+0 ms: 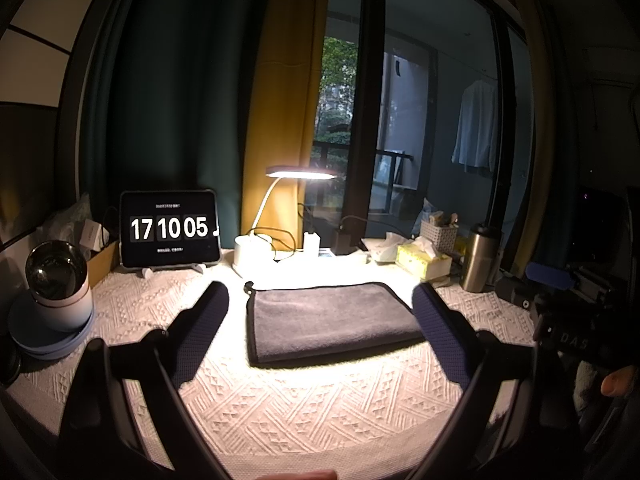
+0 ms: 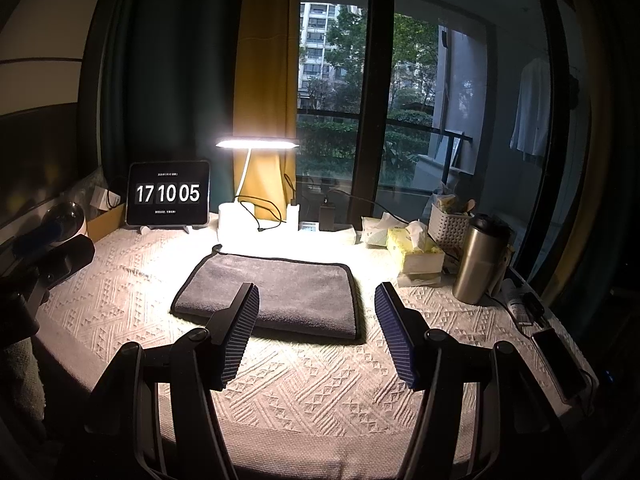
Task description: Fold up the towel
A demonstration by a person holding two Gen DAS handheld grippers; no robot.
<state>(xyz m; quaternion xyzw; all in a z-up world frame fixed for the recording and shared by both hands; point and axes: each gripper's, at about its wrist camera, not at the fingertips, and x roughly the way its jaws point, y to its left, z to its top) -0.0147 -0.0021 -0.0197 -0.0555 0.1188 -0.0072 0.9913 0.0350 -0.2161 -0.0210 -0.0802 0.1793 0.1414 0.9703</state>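
Towel (image 1: 334, 318) lies mid-desk under the lamp (image 1: 300, 172), on the patterned cloth (image 1: 280, 400) that covers the desk. It sits as a neat grey rectangle with dark binding along the far and side edges, and the near edge looks rounded and thick — I read that as a fold line with layers stacked under it. From the right-wrist view the same: towel (image 2: 276, 296) flat, corners roughly squared, no loose flap hanging out.

My left gripper (image 1: 320, 304) — jaws spread wide, nothing between them, hovering short of the towel with one finger off each side of it. My right gripper (image 2: 316, 312) — jaws likewise spread and empty, raised above the near edge, not touching the fabric as far as I can tell.

Judgement on progress: at least one fold appears done, possibly more; I cannot count the layers from here. Either the job is finished and I am clear of it, or one more halving remains. If another fold is wanted, I would pinch the two corners of one short side and carry them across to the other.

Around it: tablet clock (image 1: 170, 228) at back left, tissue box (image 2: 416, 250) and steel flask (image 2: 478, 258) to the right, well apart from the towel. Room to work.
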